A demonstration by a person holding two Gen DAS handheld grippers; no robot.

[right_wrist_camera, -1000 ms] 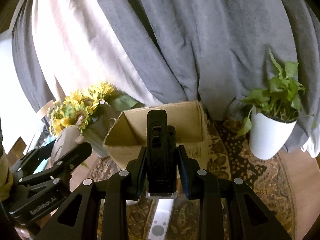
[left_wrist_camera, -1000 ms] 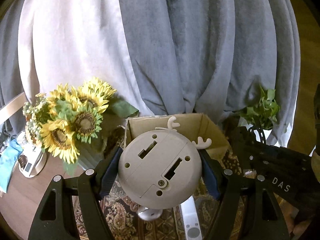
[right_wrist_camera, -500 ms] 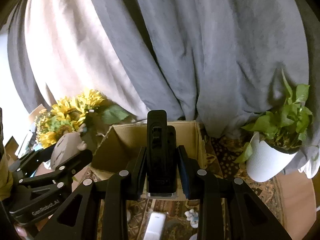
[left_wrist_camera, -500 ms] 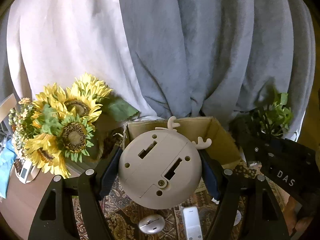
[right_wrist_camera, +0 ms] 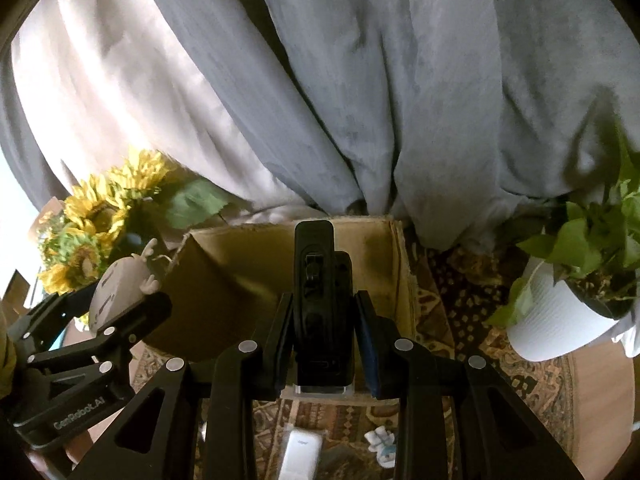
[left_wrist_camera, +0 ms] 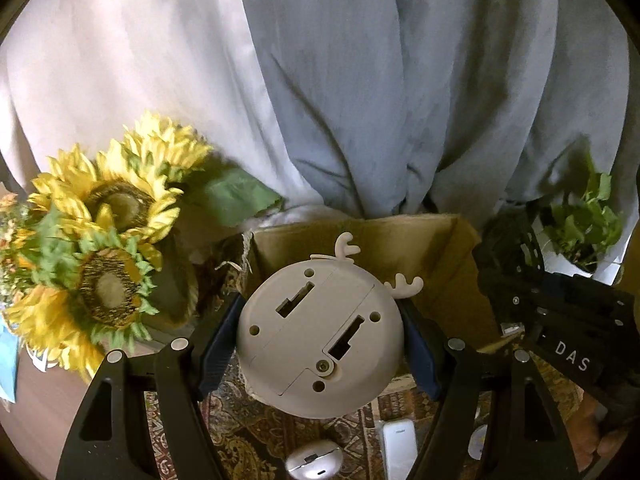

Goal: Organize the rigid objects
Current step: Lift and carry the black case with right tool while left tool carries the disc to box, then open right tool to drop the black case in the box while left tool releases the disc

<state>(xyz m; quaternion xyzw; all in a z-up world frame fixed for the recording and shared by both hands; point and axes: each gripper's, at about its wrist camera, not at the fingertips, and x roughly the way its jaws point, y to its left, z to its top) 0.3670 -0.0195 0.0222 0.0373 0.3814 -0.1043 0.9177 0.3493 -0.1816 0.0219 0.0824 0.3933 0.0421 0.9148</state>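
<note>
We see the left gripper (left_wrist_camera: 322,340) clenched on a round beige antlered gadget (left_wrist_camera: 320,340), its blue fingers (left_wrist_camera: 218,344) pressing both sides, held in front of the open cardboard box (left_wrist_camera: 436,248). The right gripper (right_wrist_camera: 323,344) grasps an upright black device (right_wrist_camera: 320,300) before the same box. Below on the patterned rug (right_wrist_camera: 460,288) lie a white remote (right_wrist_camera: 300,452) and a silver oval gadget (left_wrist_camera: 314,460). Sunflowers (left_wrist_camera: 100,256) stand left, a potted plant (right_wrist_camera: 572,292) right.
</note>
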